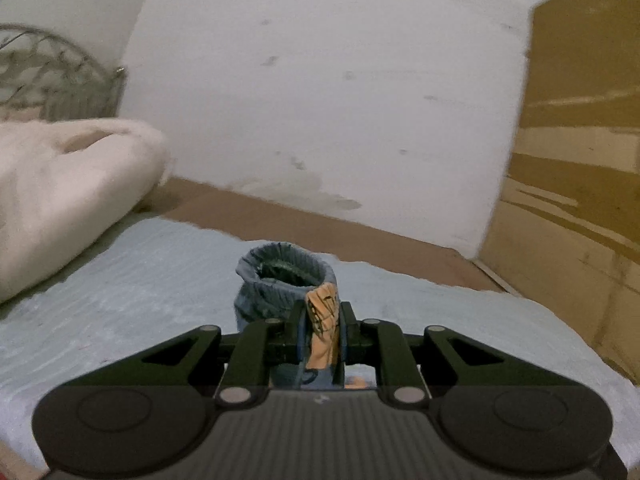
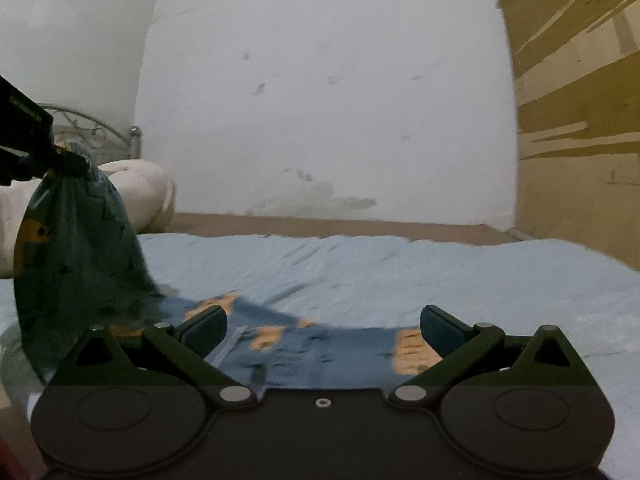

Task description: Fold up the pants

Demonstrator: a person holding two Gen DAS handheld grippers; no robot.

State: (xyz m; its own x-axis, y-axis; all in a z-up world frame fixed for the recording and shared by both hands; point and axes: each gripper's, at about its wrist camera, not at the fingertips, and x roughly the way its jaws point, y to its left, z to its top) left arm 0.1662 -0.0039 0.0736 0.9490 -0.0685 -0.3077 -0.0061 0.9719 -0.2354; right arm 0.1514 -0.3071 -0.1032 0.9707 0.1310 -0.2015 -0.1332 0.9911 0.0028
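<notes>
The pants (image 2: 320, 354) are blue with orange patches and lie on the light blue bedsheet (image 2: 400, 272). My left gripper (image 1: 320, 320) is shut on one end of the pants (image 1: 280, 284), a ribbed cuff that stands open above its fingers. In the right wrist view the left gripper (image 2: 68, 164) holds that end lifted at the far left, and the cloth hangs down from it to the bed. My right gripper (image 2: 322, 322) is open and empty, just above the flat part of the pants.
A cream pillow (image 1: 60, 196) lies at the head of the bed on the left, with a metal bedhead (image 1: 52, 76) behind it. A white wall (image 1: 320, 100) runs behind the bed and a brown wooden panel (image 1: 580, 160) stands on the right.
</notes>
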